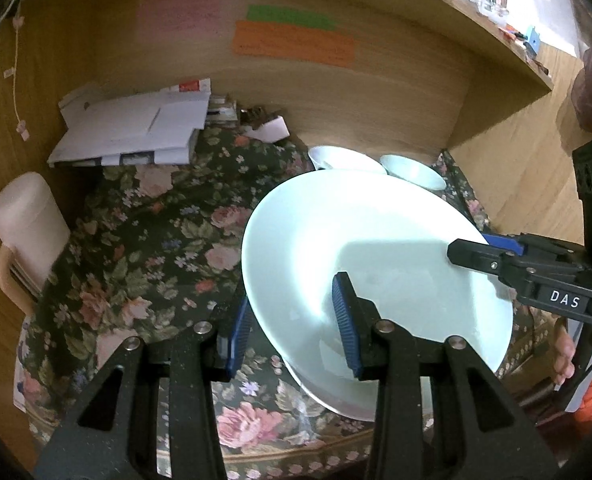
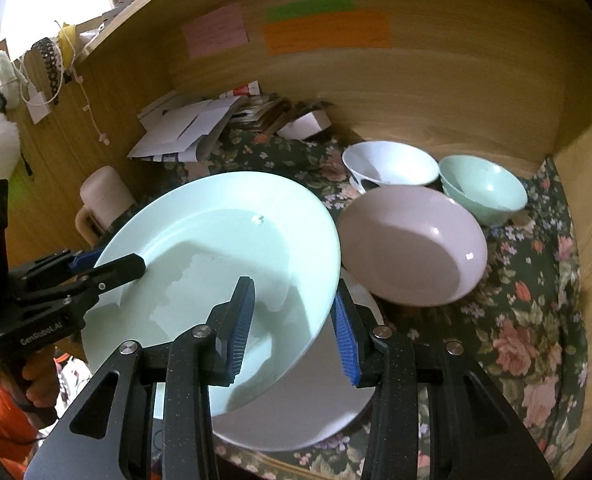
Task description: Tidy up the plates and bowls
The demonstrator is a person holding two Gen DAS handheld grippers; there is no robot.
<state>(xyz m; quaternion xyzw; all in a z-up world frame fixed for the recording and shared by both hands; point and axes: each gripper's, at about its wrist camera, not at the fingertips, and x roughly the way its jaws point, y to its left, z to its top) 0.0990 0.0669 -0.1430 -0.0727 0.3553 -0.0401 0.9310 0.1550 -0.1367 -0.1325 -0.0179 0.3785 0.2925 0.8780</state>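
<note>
Pale mint plate (image 1: 376, 264) held tilted above the floral cloth (image 1: 143, 240), gripped at opposite rims. Left gripper (image 1: 296, 332): jaws narrow, clamped on the near-left rim, one pad under, one on the face. Right gripper (image 2: 291, 328): same narrow clamp on the right rim, one pad inside the plate, one outside. A white plate (image 2: 316, 408) lies beneath. Further right: pink bowl (image 2: 412, 244), then white bowl (image 2: 392, 164) and green bowl (image 2: 484, 188) against the wooden back wall (image 2: 416, 92).
</note>
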